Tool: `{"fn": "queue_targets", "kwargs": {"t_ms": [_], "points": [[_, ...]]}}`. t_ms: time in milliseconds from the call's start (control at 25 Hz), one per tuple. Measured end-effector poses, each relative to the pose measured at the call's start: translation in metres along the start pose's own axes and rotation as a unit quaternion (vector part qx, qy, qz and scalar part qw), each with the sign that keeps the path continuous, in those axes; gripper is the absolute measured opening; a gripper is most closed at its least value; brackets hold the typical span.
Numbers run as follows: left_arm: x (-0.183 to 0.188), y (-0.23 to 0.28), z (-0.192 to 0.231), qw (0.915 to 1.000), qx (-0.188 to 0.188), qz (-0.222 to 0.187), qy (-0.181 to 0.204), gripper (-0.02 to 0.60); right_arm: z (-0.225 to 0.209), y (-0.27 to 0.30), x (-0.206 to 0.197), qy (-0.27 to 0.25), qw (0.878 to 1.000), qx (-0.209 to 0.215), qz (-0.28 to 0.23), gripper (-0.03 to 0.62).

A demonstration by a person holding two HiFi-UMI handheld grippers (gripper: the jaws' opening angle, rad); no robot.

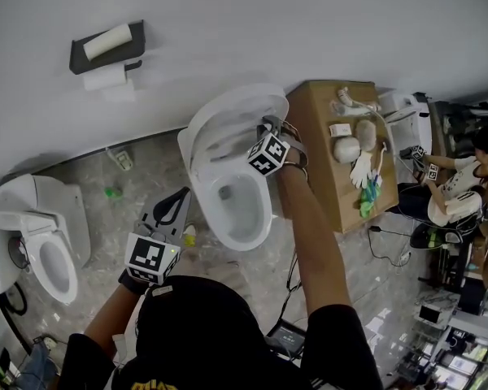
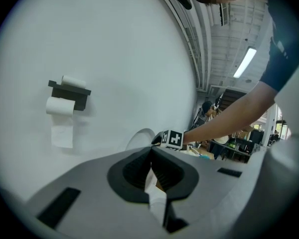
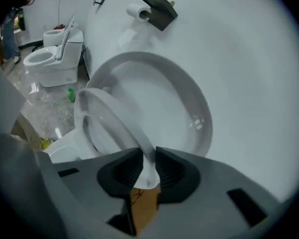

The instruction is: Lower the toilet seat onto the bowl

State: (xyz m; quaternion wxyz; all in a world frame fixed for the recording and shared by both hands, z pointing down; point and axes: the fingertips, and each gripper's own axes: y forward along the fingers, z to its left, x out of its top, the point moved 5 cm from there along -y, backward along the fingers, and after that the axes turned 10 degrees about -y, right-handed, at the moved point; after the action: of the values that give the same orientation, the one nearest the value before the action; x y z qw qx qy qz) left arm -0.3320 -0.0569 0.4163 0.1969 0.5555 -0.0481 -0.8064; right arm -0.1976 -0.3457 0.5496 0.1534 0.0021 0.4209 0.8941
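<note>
A white toilet stands against the wall, its bowl (image 1: 242, 210) open to the head view. Its lid (image 1: 228, 108) (image 3: 184, 103) leans up against the wall. The seat ring (image 1: 207, 149) (image 3: 109, 118) is raised and tilted away from the lid. My right gripper (image 1: 267, 130) (image 3: 148, 154) is at the seat's right edge, and its jaws pinch the white rim between the dark pads. My left gripper (image 1: 177, 203) (image 2: 150, 151) hangs to the left of the bowl, above the floor, jaws together with nothing in them.
A second toilet (image 1: 45, 250) stands at the left. A paper-roll holder (image 1: 106, 51) hangs on the wall. A brown cardboard box (image 1: 321, 177) right of the bowl carries gloves and small items. A green bottle (image 1: 114, 192) lies on the marble floor. A person (image 1: 464, 181) sits at the far right.
</note>
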Motion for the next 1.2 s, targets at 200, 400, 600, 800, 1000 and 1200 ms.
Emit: {"fn": "queue_targets", "kwargs": {"t_ms": [200,400,600,800,1000,1200], "points": [[-0.01,0.007,-0.022,0.9993,-0.03,0.018,-0.015,0.012,0.0,-0.003,-0.004,0.01,1.0,0.014,-0.007,0.074],[-0.011,0.011,-0.028,0.9991,-0.034,0.014,-0.021,0.012,0.001,-0.006,-0.008,0.018,1.0,0.012,-0.01,0.074],[-0.01,0.009,-0.034,0.9987,-0.044,0.013,-0.022,0.012,0.002,-0.007,-0.006,0.028,1.0,0.008,0.001,0.074],[-0.014,0.007,-0.037,0.9984,-0.046,0.012,-0.032,0.012,0.004,-0.01,-0.009,0.017,0.999,0.036,0.029,0.075],[-0.02,-0.005,-0.03,0.9979,-0.03,0.014,-0.055,0.012,0.008,-0.017,-0.01,0.027,0.998,0.049,0.031,0.078],[-0.017,-0.013,-0.028,0.9985,-0.026,0.01,-0.046,0.012,0.011,-0.023,-0.012,0.043,0.996,0.068,0.038,0.086]]}}
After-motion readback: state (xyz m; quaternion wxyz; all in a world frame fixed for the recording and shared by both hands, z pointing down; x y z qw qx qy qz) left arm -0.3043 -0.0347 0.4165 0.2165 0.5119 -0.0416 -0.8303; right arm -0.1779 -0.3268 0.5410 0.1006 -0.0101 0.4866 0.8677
